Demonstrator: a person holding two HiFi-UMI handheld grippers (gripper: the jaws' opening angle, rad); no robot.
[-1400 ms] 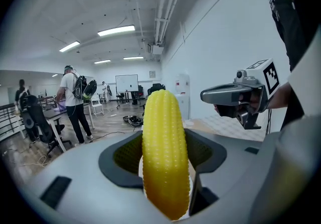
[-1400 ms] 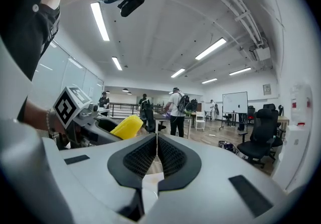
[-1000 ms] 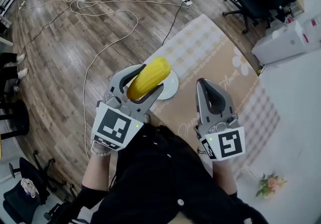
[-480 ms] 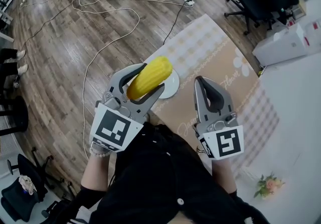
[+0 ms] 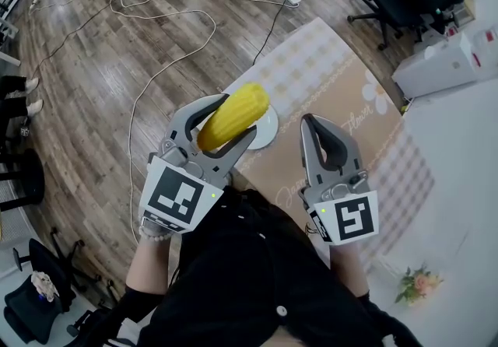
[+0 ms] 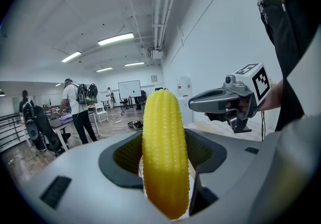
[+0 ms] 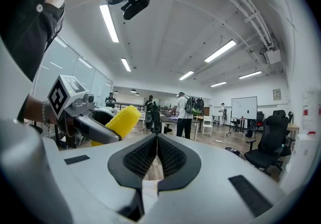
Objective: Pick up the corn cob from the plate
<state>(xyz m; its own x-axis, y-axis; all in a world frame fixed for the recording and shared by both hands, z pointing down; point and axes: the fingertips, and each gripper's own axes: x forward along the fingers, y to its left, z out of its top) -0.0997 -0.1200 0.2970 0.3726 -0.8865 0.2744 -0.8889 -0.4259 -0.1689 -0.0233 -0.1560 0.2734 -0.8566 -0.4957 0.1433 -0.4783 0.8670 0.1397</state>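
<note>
Since the left claw (image 5: 233, 118) grips the corn cob (image 5: 226, 121) between its jaws, above the plate (image 5: 267, 134) beyond its tips, the pick-up looks done, calling only for a steady hold; the right claw (image 5: 313, 123) alongside is closed, empty.

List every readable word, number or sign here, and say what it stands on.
"Flower": script on the tablecloth, by the daisy print.
Second script word, nearer the person: partly covered, unreadable.
Whiteboard: too small.
Left cube and right cube: patterns, no letters.
</note>
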